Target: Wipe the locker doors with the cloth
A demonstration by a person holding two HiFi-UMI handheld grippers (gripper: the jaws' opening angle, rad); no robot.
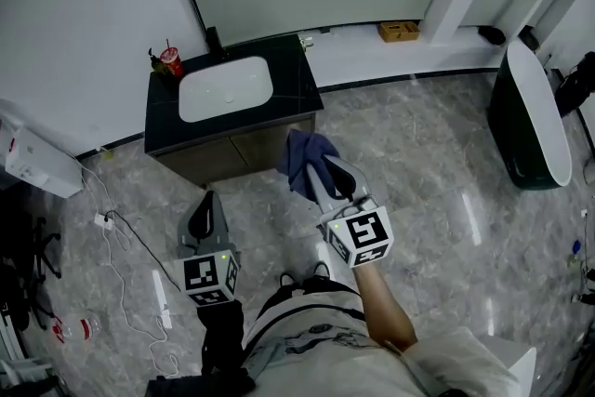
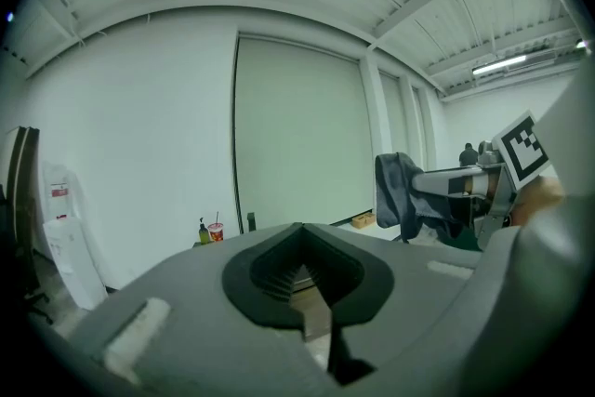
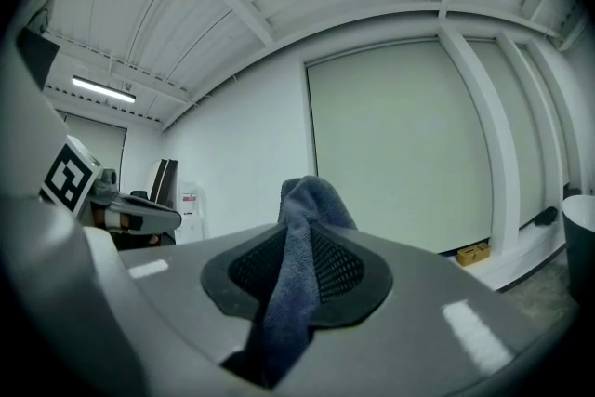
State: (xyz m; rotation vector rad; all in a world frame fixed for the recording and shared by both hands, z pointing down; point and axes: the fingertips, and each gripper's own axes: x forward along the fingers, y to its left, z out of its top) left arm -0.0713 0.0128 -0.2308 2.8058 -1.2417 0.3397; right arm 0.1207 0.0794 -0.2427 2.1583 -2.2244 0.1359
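Cloth (image 1: 302, 158) — blue, pinched between right gripper (image 1: 327, 174) jaws, bunched past tips, held above floor near sink cabinet (image 1: 293, 93). Left gripper (image 1: 206, 200) jaws together, empty. Carrying stage, lockers not in view — next: reach door, press cloth flat.

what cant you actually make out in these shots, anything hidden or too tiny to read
- Head view: the cabinet front is seen steeply from above, so doors or handles cannot be told.
- Head view: the print on the red cup is too small to read.
- Right gripper view: the cloth sinks out of sight inside the right tool.
- Left gripper view: the left tool blocks most of the cabinet.
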